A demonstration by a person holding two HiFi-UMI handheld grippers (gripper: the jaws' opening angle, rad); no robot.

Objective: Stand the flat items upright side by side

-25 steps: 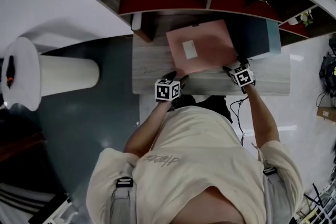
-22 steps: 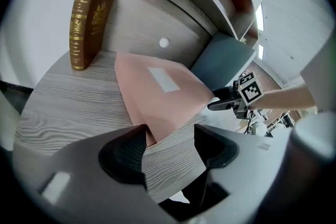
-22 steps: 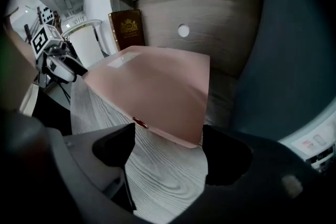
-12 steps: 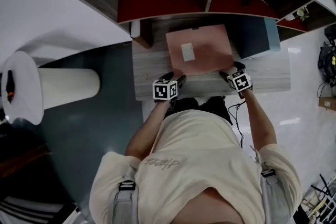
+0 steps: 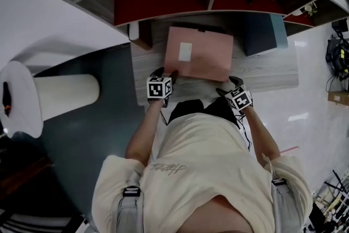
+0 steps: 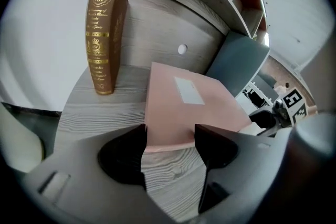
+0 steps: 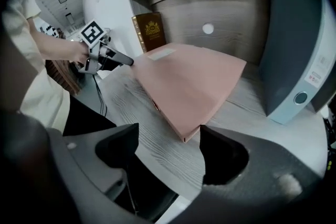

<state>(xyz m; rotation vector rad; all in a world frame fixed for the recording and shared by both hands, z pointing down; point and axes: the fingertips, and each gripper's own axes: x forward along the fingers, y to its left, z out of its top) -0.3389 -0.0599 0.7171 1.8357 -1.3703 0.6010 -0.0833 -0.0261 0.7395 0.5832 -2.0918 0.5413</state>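
**Ana:** On the pale wood-grain surface [image 5: 267,71], the flat pink cardboard folder [image 5: 199,54] lies face up. Its small white label [image 5: 185,52] is on top and its near edge faces the person. No part of it is raised.

**Ben:** Which step is that, would you say?

**Ana:** The reach for a grasp, I think. Both claws are at the folder's near edge and nothing is upright yet.

**Ben:** And the claws themselves?

**Ana:** The left claw [image 6: 169,131] is released, its jaws moderately spread. The folder's near-left corner sits right at its tips. Whether one tip brushes the folder's side I cannot tell, but nothing is pinched. The right claw [image 7: 169,131] is released too, and wider. Its jaws have just been closing a little. The near-right corner points at the gap, just ahead of the tips and untouched.

**Ben:** What does the next move call for?

**Ana:** The folder lies flush, so a jaw probably has to get under an edge before either claw can close across its thickness. Then it gets tipped up and set beside one of the standing things. Those are the tall brown gold-stamped book [image 6: 102,34] upright at the back left and the grey-blue box file [image 7: 299,39] upright at the right.
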